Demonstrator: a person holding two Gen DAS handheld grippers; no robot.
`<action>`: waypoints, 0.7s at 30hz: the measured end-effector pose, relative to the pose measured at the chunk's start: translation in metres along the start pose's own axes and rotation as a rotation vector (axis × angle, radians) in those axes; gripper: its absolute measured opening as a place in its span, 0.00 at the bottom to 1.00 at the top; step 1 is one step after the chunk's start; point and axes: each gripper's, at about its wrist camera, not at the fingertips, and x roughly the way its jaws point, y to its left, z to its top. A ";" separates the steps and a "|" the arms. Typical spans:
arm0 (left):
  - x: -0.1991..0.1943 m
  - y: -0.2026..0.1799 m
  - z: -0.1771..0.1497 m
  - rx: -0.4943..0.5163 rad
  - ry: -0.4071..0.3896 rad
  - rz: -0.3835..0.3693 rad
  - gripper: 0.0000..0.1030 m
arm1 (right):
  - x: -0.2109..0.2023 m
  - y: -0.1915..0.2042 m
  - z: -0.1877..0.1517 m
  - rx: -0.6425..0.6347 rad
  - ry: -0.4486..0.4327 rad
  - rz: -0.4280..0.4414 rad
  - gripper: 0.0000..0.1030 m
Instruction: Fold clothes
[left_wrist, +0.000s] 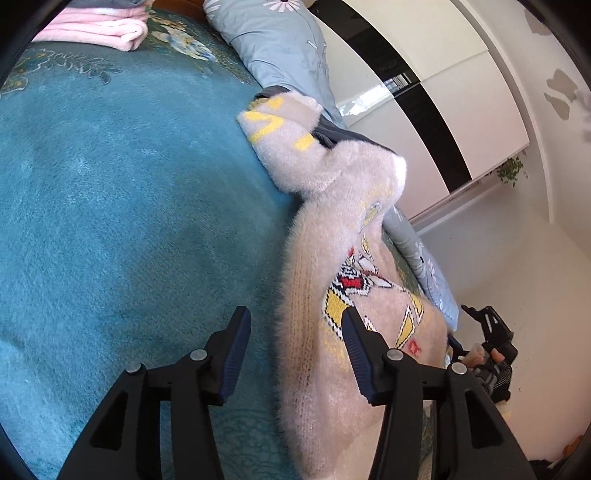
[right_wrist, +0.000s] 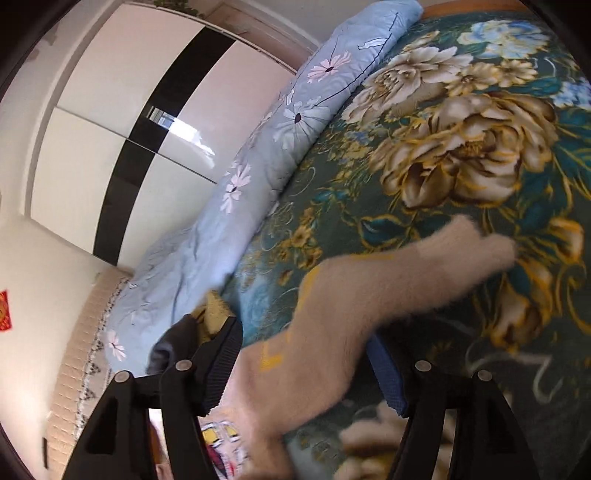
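Left wrist: our left gripper (left_wrist: 295, 325) was spread wide, nothing clamped; fuzzy sweater (left_wrist: 343, 236) ran along the blanket's (left_wrist: 110, 184) right edge, open teal to the left. Right wrist: our right gripper (right_wrist: 306, 354) gaped around the sweater's blurred sleeve (right_wrist: 369, 295), grip unclear; floral blanket free upper right.

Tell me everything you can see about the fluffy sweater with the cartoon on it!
The fluffy sweater is cream-pink knit with long fuzzy hairs. A cartoon in yellow, red, black and white covers part of it, and yellow marks show on one sleeve. It lies crumpled and half-folded on the teal blanket, beside the blue flowered quilt, with dark grey cloth under its far end. The left tongs stand open at its edge. The right tongs are open around a blurred sleeve.
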 end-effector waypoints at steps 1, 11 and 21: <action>-0.001 0.001 0.002 -0.007 -0.003 0.003 0.51 | -0.006 0.010 -0.003 -0.025 -0.016 0.023 0.69; -0.013 -0.001 0.071 -0.020 -0.076 0.118 0.54 | -0.011 0.082 -0.035 -0.365 -0.001 0.150 0.69; 0.067 0.022 0.177 -0.341 -0.020 0.182 0.68 | 0.059 0.103 -0.134 -0.596 0.331 0.186 0.69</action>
